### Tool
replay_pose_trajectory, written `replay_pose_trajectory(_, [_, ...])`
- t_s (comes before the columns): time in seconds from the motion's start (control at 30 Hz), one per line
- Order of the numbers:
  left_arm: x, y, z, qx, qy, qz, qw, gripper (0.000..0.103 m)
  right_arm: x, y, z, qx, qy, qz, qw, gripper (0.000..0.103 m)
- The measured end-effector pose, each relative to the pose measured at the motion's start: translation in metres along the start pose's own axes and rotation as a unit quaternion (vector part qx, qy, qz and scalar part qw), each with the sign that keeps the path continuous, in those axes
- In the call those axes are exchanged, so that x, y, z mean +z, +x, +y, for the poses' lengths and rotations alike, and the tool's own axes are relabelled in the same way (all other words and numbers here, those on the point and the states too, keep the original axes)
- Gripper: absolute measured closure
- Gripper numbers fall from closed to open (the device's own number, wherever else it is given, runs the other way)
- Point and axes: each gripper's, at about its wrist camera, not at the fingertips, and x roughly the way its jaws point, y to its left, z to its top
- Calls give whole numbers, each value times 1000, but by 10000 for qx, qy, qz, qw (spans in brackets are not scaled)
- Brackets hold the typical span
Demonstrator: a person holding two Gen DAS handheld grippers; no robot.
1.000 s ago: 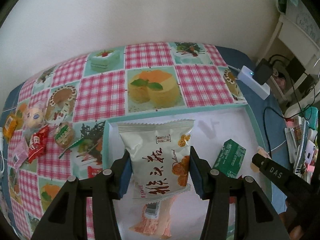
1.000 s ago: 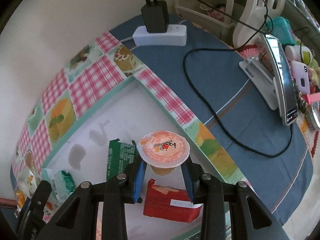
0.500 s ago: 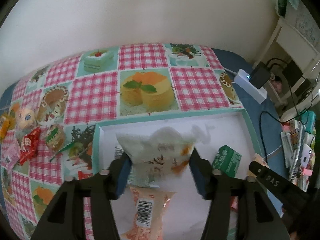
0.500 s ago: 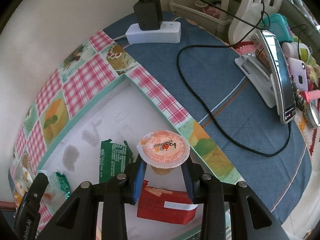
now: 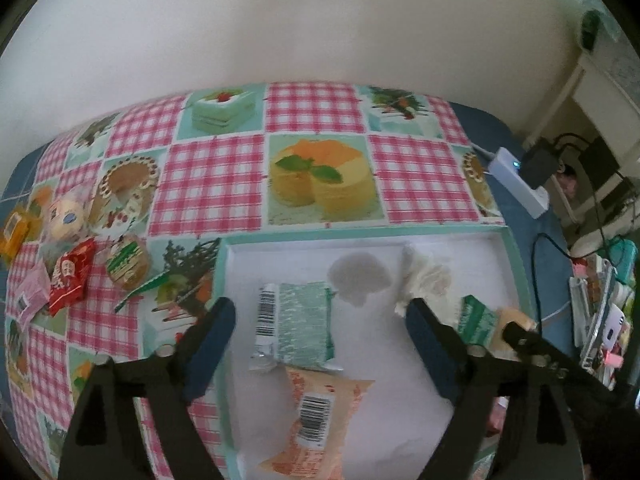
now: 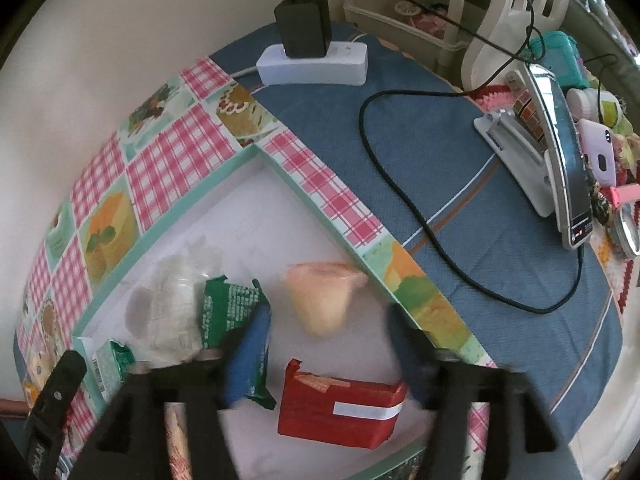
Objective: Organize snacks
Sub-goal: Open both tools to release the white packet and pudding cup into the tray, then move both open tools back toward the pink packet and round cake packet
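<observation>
Plain cream wall [image 5: 320, 20], white shelving [image 5: 600, 80], soft daylight

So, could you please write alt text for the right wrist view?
The right gripper, jaws opening, has nothing pressed between them; a blurred orange jelly cup sits in the white box. Beside it lie a green packet and a red packet.
</observation>
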Motion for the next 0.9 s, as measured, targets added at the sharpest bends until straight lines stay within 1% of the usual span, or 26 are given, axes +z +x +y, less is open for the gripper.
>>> replay_pose_trajectory(0.1, [0, 3, 6, 112, -61, 18, 9999, 14, 1, -2, 0, 3, 2, -44, 10000, 29])
replay_pose_trajectory(0.13, [0, 4, 7, 148, -88, 26, 9998, 14, 1, -2, 0, -3, 6, -43, 10000, 26])
replay_pose_trajectory(0.23, [0, 9, 14, 295, -230, 45, 9993, 7, 1, 1, 1, -7, 14, -34, 10000, 19])
replay_pose_trajectory(0.27, [-1, 10, 17, 356, -287, 46, 9989, 6, 1, 2, 1, 1, 13, -33, 10000, 17])
replay_pose_trajectory(0.33, [-1, 13, 22, 470, -385, 87, 9981, 6, 1, 2, 2, -2, 8, -53, 10000, 9])
replay_pose_trajectory(0.43, [-1, 17, 31, 572, -522, 155, 9969, 4, 1, 2, 4, 45, -21, -107, 9999, 0])
replay_pose_trajectory(0.6, [-1, 21, 45, 686, -707, 203, 9949, 4, 0, 0, 12, 213, -150, -166, 9995, 0])
replay_pose_trajectory(0.73, [1, 21, 49, 715, -716, 194, 9947, 4, -2, -7, 21, 325, -266, -250, 9988, 0])
replay_pose_trajectory(0.9, [1, 16, 55, 767, -707, 178, 9944, 4, -3, -19, 31, 357, -431, -362, 9978, 0])
